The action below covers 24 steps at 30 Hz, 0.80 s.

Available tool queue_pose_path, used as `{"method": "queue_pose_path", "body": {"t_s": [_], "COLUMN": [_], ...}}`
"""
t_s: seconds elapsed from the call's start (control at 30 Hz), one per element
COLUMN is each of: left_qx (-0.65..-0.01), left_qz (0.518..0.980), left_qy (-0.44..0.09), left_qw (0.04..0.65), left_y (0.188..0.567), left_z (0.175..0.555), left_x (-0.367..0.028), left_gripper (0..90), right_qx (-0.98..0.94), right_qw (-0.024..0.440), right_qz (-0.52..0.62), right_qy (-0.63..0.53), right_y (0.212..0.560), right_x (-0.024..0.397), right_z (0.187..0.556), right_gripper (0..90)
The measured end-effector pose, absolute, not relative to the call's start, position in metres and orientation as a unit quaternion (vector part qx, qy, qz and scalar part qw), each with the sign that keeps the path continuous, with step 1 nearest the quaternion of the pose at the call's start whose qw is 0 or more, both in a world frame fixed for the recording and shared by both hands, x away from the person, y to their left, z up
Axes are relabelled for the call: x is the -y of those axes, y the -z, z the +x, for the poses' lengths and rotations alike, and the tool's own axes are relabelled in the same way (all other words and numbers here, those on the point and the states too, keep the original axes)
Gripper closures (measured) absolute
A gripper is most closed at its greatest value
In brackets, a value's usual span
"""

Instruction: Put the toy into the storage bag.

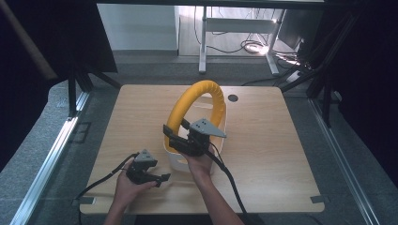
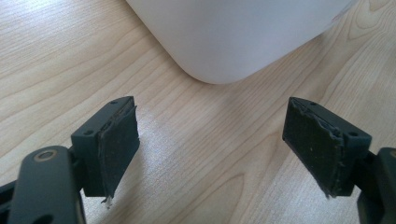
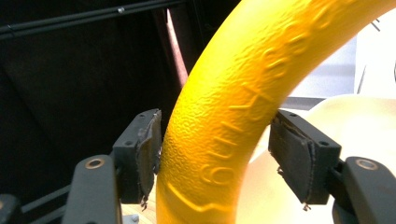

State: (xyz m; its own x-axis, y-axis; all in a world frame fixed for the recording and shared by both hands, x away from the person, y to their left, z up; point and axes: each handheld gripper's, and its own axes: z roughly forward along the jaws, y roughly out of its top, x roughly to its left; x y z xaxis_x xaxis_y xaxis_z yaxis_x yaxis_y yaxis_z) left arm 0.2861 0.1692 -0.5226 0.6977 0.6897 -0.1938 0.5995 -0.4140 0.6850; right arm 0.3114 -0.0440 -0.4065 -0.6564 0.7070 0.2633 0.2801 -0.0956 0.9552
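A white basket (image 1: 174, 160) with a thick yellow arched handle (image 1: 206, 89) stands in the middle of the wooden table (image 1: 263, 140). My right gripper (image 1: 172, 137) is shut on the handle's left leg, low down near the rim. In the right gripper view both pads press the yellow handle (image 3: 233, 102) of the basket (image 3: 359, 121), with the gripper (image 3: 215, 149) around it. My left gripper (image 1: 162, 179) rests low near the table's front, open and holding nothing. In the left gripper view it (image 2: 210, 140) faces the basket's rounded white corner (image 2: 233, 37), a short way off.
A dark round cable hole (image 1: 233, 98) sits in the tabletop behind the basket. Cables trail from both grippers toward the front edge. Black stands and curtains flank the table, and a white desk frame (image 1: 202, 42) stands beyond it.
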Motion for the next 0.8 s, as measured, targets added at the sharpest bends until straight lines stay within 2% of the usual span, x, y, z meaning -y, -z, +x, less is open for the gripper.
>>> {"method": "queue_pose_path", "body": {"t_s": [0.4,0.7,0.8], "left_qx": [-0.383,-0.384,-0.385], "left_qz": [0.841,0.840,0.840], "left_qy": [-0.062,-0.065,-0.065], "left_qw": [0.378,0.377,0.377], "left_y": [0.522,0.521,0.521], "left_z": [0.286,0.285,0.285], "left_x": [-0.170,-0.170,-0.171], "left_gripper": [18.7,18.5,18.6], "right_qx": [-0.657,-0.666,-0.670], "right_qw": [0.167,0.187,0.203], "right_qz": [0.366,0.358,0.361], "right_qy": [-0.638,-0.627,-0.616], "right_y": [0.401,0.403,0.410], "right_x": [0.079,0.134,0.164], "right_z": [0.304,0.299,0.297], "right_gripper": [33.4,38.4,41.3]}}
